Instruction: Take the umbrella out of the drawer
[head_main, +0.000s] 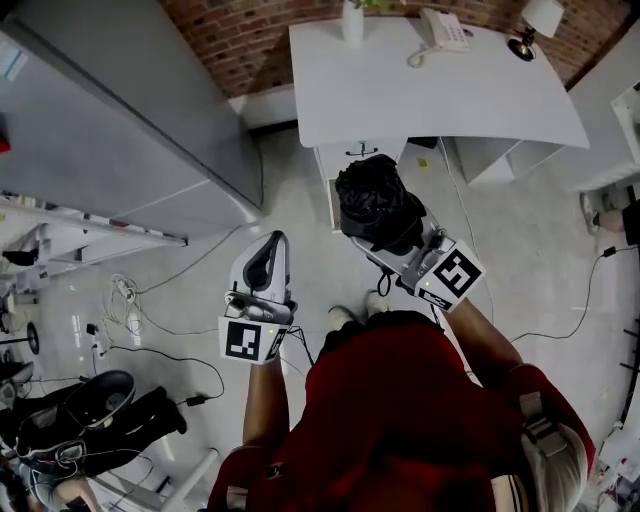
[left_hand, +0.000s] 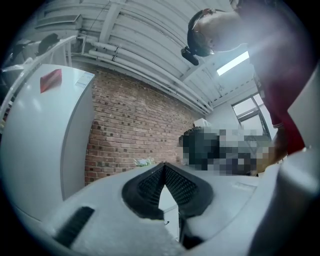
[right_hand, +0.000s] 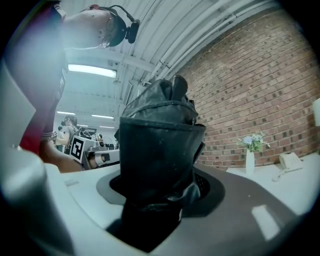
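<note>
A black folded umbrella is clamped in my right gripper, which is held up in front of the white desk. In the right gripper view the umbrella stands upright between the jaws of the right gripper and fills the middle of the picture. My left gripper hangs to the left of the umbrella, shut, with nothing in it. In the left gripper view the pads of the left gripper meet at their tips. The white drawer under the desk is mostly hidden behind the umbrella.
On the desk stand a phone, a white vase and a lamp. A big grey cabinet fills the left side. Cables lie on the floor at the left, beside dark gear.
</note>
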